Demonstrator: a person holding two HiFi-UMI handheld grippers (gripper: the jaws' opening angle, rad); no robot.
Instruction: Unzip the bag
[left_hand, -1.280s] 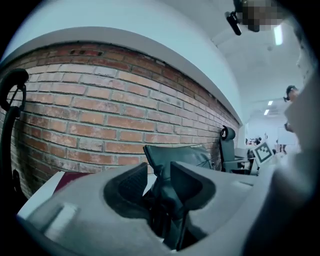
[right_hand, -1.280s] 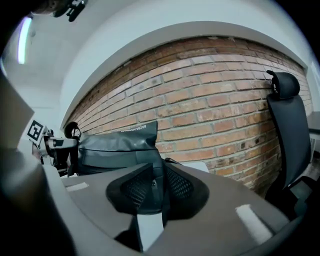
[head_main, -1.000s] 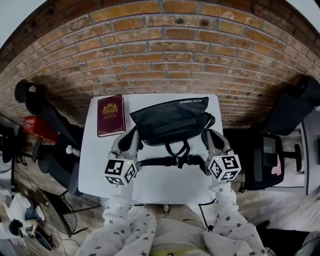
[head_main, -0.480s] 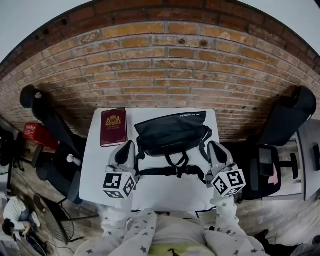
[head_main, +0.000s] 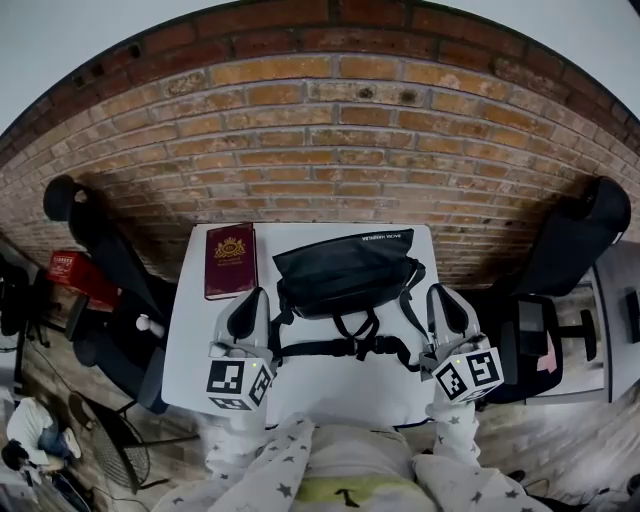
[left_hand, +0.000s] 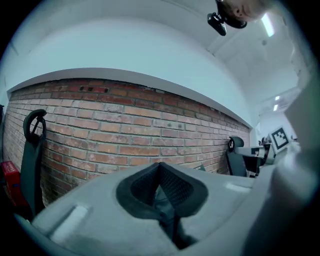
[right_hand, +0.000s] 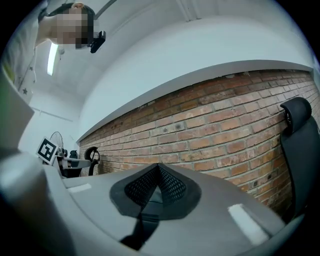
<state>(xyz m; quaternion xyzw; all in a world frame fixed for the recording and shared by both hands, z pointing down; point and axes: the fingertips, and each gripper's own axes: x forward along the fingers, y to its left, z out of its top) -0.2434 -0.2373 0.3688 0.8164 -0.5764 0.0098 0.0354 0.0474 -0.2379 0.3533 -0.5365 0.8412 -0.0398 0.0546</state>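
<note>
A black bag (head_main: 342, 273) with a strap (head_main: 330, 348) lies on the small white table (head_main: 190, 340), its zip side toward the brick wall. My left gripper (head_main: 252, 301) stands at the bag's left end and my right gripper (head_main: 443, 301) at its right end, both a little above the table. Each is shut with nothing between its pads. In the left gripper view the left gripper (left_hand: 160, 167) points up at the wall, jaws pressed together. The right gripper (right_hand: 159, 167) in its own view is likewise shut and tilted at the wall. Neither touches the bag.
A dark red book (head_main: 230, 261) lies on the table left of the bag. Black office chairs (head_main: 85, 230) (head_main: 575, 235) stand on both sides, with a desk chair (head_main: 535, 335) near the right. The brick wall (head_main: 330, 150) runs behind the table.
Both grippers have drawn back toward me and lifted away from the bag's ends. The head view has tilted up, showing more wall.
</note>
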